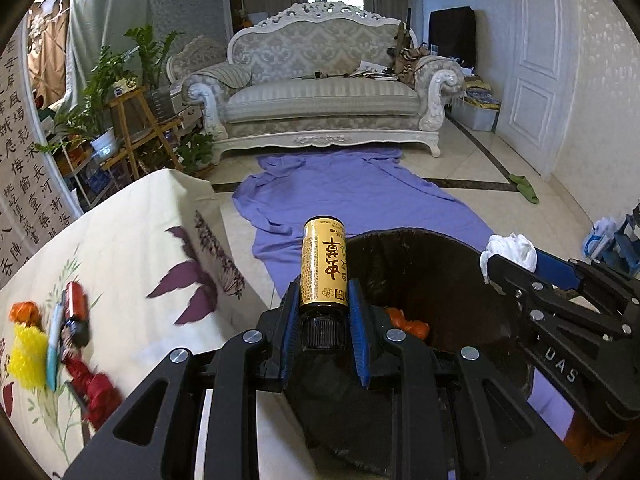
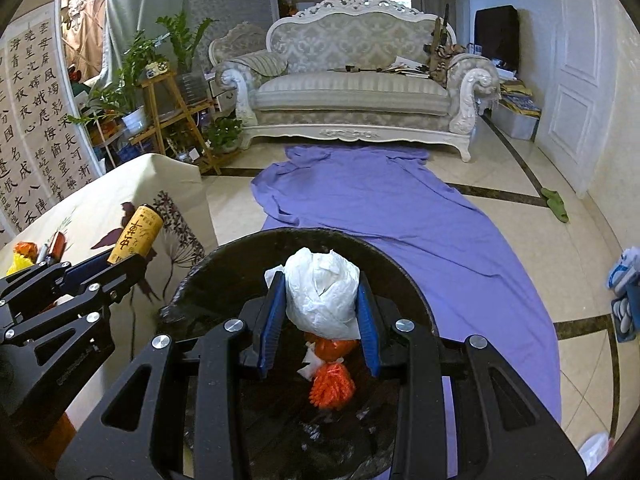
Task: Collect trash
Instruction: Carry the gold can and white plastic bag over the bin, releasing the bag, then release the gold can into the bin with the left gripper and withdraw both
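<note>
My left gripper (image 1: 324, 292) is shut on a gold bottle (image 1: 324, 264) with a black cap, held at the near rim of a dark round bin (image 1: 432, 276). The same gold bottle (image 2: 134, 236) shows at the left of the right wrist view, left of the bin (image 2: 224, 256). My right gripper (image 2: 322, 300) is shut on a crumpled white wad (image 2: 322, 292) and hangs over the bin's opening. That white wad (image 1: 510, 250) appears at the right in the left wrist view. Orange scraps (image 2: 334, 384) lie inside the bin.
A table with a cream flowered cloth (image 1: 120, 248) stands to the left, carrying red (image 1: 76, 308), orange (image 1: 24, 312) and yellow (image 1: 28, 356) bits. A purple sheet (image 2: 380, 208) covers the floor up to a white sofa (image 2: 352, 92). Plants (image 1: 108, 80) stand at the left.
</note>
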Action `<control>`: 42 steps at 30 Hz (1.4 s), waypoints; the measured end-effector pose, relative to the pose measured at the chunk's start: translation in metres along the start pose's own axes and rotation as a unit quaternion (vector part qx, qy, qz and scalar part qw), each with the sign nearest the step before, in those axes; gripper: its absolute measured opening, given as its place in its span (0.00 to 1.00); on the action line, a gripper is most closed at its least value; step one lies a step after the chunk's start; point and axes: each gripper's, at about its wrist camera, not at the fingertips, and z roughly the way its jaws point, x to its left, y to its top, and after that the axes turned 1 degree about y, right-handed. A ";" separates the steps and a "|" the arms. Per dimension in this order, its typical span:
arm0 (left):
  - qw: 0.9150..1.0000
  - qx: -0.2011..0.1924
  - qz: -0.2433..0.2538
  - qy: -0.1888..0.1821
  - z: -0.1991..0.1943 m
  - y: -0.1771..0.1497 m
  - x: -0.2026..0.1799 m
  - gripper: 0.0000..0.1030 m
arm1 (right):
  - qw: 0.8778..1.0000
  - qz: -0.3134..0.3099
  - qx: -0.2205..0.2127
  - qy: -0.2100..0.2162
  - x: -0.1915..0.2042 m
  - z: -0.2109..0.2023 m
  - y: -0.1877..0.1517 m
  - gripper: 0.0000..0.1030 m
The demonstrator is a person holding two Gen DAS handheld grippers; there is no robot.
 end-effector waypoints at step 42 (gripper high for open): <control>0.981 0.006 -0.145 0.130 -0.096 -0.077 0.152 0.63 | 0.989 -0.094 -0.004 0.115 0.136 -0.042 -0.014 0.48</control>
